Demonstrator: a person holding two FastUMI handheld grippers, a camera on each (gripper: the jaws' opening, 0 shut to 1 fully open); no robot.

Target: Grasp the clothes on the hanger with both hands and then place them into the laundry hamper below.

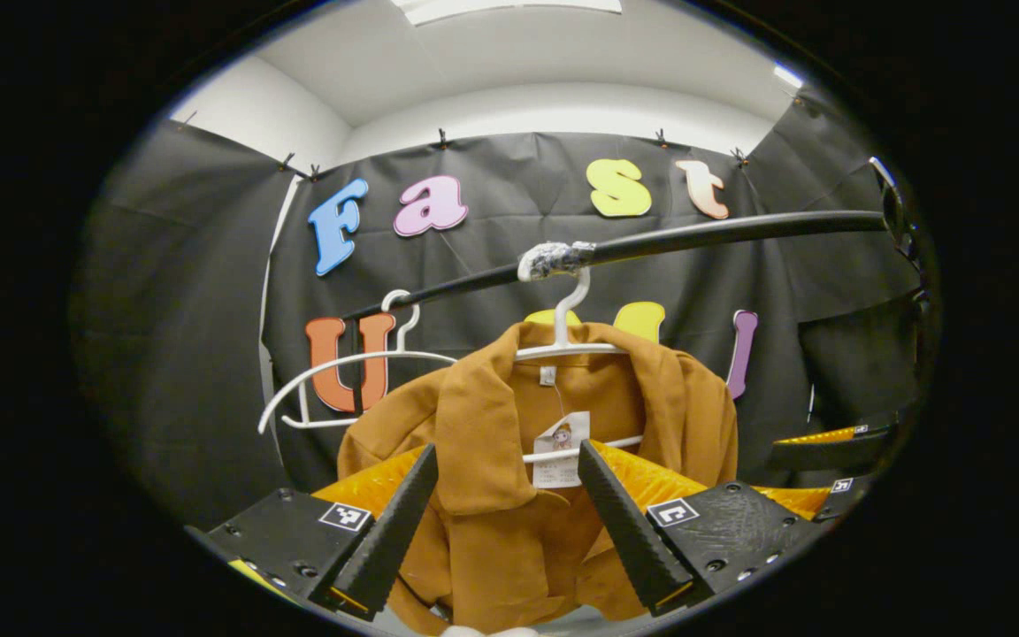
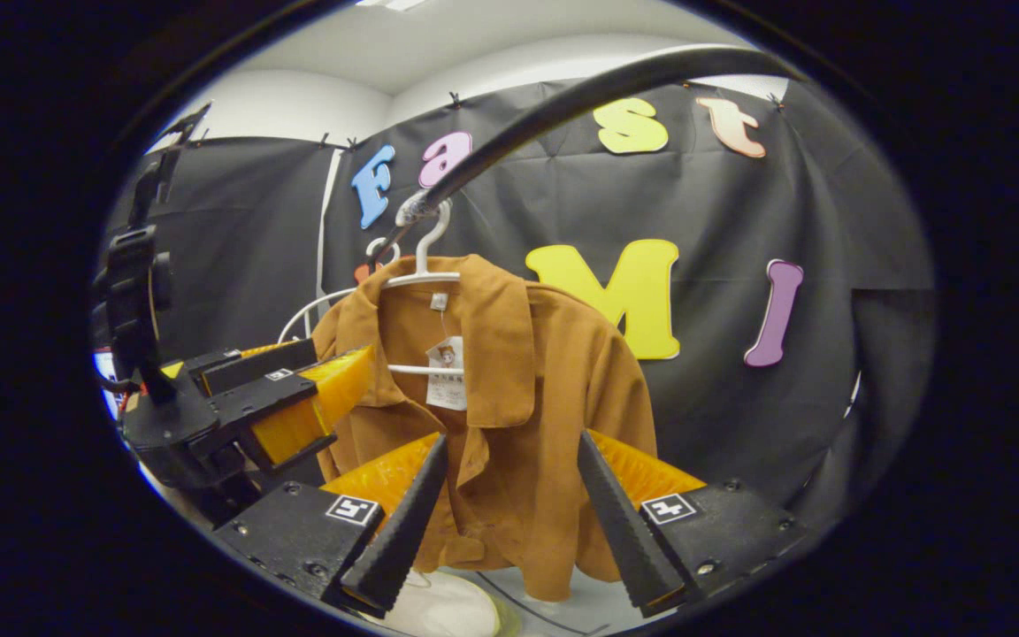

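A brown collared shirt [image 1: 509, 531] hangs on a white hanger [image 1: 567, 349] from a black rail [image 1: 722, 232], with a paper tag [image 1: 560, 451] at its neck. My left gripper [image 1: 508, 451] is open in front of it, its fingers framing the collar and tag; I cannot tell if they touch the cloth. In the right gripper view the shirt [image 2: 518, 398] hangs slightly left of centre, and my right gripper [image 2: 511, 438] is open before its front placket. The left gripper [image 2: 284, 402] reaches toward the shirt's left shoulder. A pale round rim [image 2: 448, 606], perhaps the hamper, lies below.
An empty white hanger [image 1: 341, 372] hangs on the rail left of the shirt, seen behind it as a hanger [image 2: 315, 305] in the right gripper view. The rail [image 2: 563, 97] arches overhead. The right gripper [image 1: 828, 441] shows at the far right edge.
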